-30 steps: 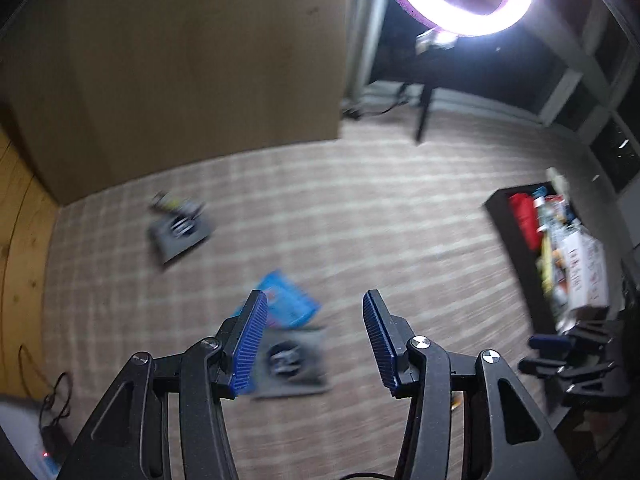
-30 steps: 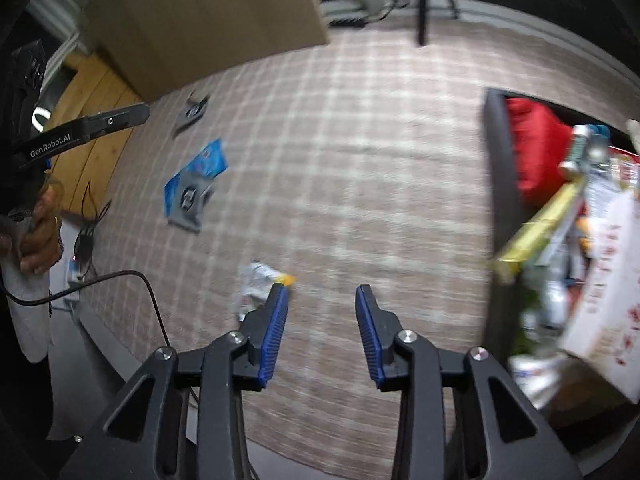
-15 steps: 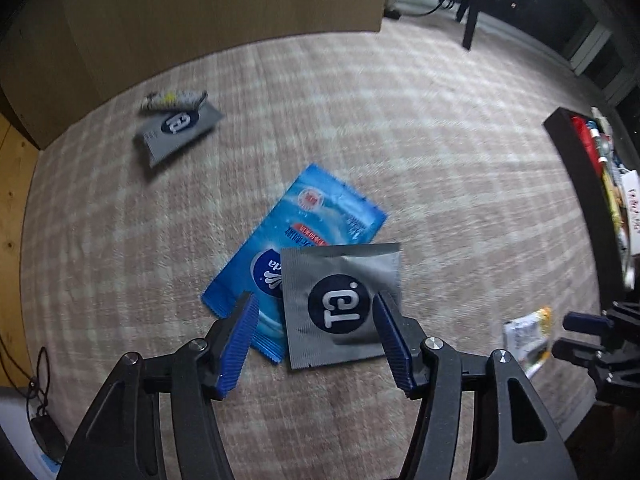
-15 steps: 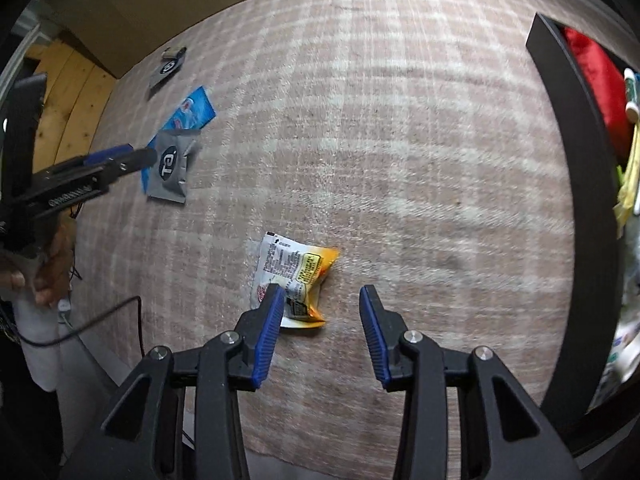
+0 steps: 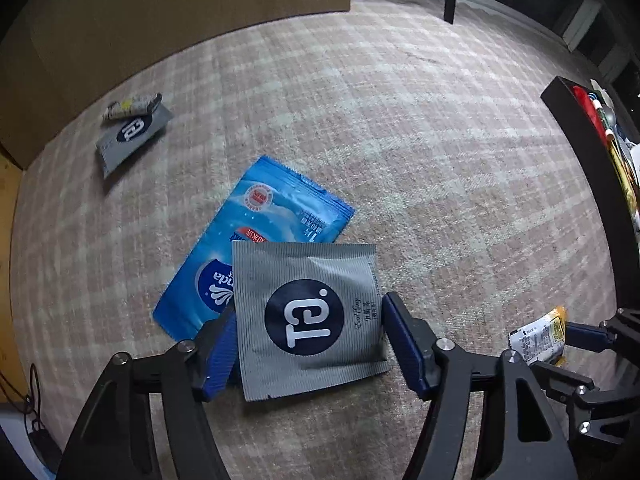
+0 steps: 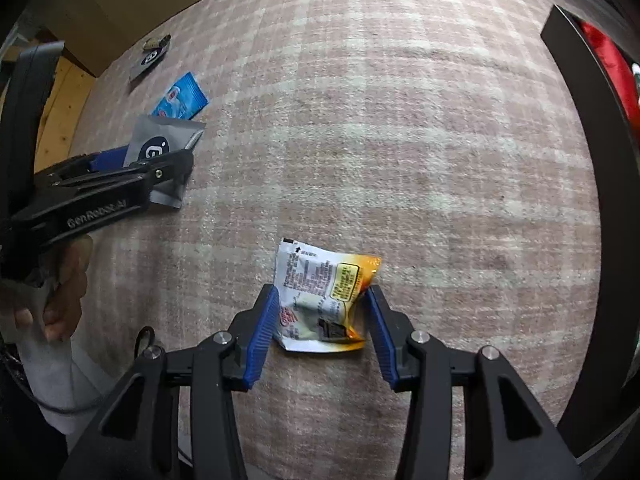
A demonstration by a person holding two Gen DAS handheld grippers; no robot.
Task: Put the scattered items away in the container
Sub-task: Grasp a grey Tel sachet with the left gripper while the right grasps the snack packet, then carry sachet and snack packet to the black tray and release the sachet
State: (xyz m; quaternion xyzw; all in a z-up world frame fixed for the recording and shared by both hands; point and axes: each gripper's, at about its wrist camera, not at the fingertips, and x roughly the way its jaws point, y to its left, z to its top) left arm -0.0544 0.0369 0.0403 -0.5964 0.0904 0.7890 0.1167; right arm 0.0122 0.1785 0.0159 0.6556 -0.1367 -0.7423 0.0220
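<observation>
My left gripper (image 5: 306, 338) is open, its blue pads on either side of a grey sachet with a dark round logo (image 5: 308, 320) that lies on a blue packet (image 5: 256, 248). My right gripper (image 6: 320, 328) is open around a white and orange snack packet (image 6: 322, 300) on the carpet. That packet also shows in the left wrist view (image 5: 538, 338). The black container (image 6: 596, 184) stands at the right, holding a red item (image 6: 612, 68) and other goods.
A second grey sachet (image 5: 132, 138) with a small rolled wrapper (image 5: 130, 106) lies far left near a brown cabinet (image 5: 160, 20). Wooden floor (image 6: 60, 104) borders the checked carpet (image 6: 400, 120) at the left. A cable lies at the lower left.
Both grippers have come down and forward. The left now straddles the grey sachet and the right now straddles the snack packet. Both stay open.
</observation>
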